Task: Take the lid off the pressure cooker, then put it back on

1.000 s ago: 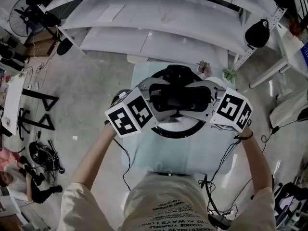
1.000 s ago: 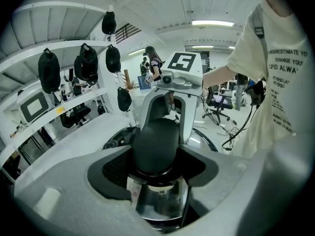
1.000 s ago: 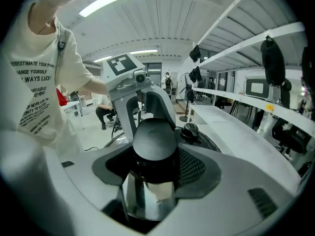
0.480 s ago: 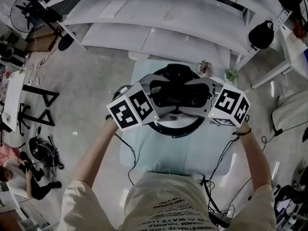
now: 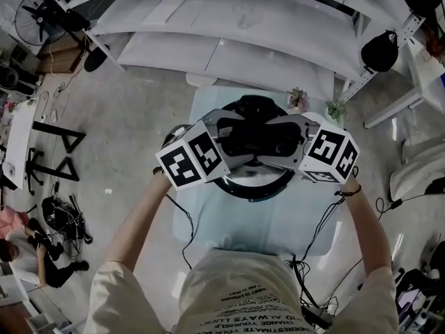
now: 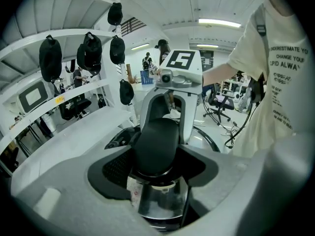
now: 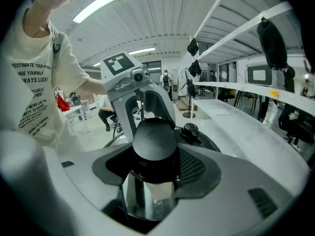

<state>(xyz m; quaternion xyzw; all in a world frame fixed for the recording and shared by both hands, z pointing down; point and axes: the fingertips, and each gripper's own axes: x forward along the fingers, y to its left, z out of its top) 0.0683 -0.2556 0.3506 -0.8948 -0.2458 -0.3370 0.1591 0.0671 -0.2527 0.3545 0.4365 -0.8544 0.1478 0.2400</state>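
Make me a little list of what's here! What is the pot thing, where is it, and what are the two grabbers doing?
thing: cooker with a black handle across its top
where: on a pale table
left gripper: shut on one end of the handle
right gripper: shut on the other end
lid on or off: cannot tell

One pressure cooker [image 5: 243, 191] stands on one table [image 5: 208, 218], with one black handle [image 5: 261, 139] on top. There are two grippers: left gripper [image 5: 233, 145], right gripper [image 5: 288, 142]. Two small plants [image 5: 297, 97] sit far right.
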